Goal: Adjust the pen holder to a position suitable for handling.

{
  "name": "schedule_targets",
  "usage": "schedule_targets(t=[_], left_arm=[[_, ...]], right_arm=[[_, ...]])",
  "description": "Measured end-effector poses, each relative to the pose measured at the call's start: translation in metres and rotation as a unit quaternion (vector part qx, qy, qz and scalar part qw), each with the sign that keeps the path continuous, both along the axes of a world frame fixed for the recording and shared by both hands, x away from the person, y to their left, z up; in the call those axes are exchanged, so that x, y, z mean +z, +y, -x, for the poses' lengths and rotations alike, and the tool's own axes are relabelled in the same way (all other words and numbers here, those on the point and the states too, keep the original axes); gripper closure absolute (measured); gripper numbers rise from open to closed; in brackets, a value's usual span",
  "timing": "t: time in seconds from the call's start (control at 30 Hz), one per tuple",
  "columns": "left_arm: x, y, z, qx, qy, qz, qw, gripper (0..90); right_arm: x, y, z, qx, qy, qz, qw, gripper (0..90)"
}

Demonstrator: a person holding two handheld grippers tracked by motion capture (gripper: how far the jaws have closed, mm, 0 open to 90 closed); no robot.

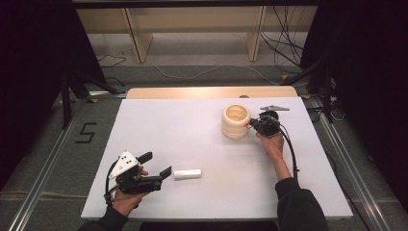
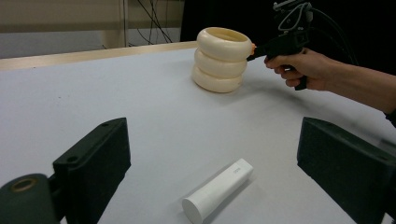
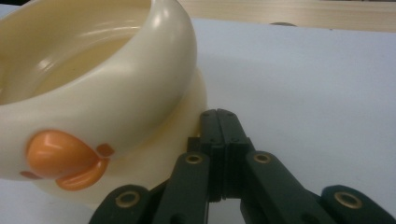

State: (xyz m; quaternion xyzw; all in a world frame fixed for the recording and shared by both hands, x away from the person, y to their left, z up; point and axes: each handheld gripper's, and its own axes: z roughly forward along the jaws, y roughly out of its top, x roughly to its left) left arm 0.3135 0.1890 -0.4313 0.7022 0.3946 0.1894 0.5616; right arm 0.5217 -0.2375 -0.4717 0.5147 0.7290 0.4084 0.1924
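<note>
The right gripper view shows the closed right tool [image 3: 223,122] beside the ring stack's [image 3: 93,93] orange beak [image 3: 60,156]; left tool [image 2: 224,158] open.

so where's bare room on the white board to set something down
Widest free patch: the white board left of the cream ring stack, beyond the left gripper. Also free: between the white tube and the right forearm. Crowded: the stack's right side, where the right gripper sits.

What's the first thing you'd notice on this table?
The cream ringed pot with an orange beak on its side stands toward the table's far right. The right claw, shut, has its tip right at the pot's side. Near the front, a white tube lies before the open left claw.
</note>
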Motion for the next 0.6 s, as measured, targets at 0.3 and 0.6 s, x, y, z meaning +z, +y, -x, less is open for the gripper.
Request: schedule_targets(t=[0.3, 0.6], left_arm=[[0.000, 0.001, 0.000, 0.001, 0.000, -0.001, 1.0000, 8.7], [0.001, 0.001, 0.000, 0.002, -0.002, 0.002, 1.0000, 8.7]], right_arm=[[-0.001, 0.027, 0.001, 0.022, 0.001, -0.008, 0.9997, 90.0], [-0.004, 0.053, 0.003, 0.040, 0.006, -0.004, 0.9992, 90.0]])
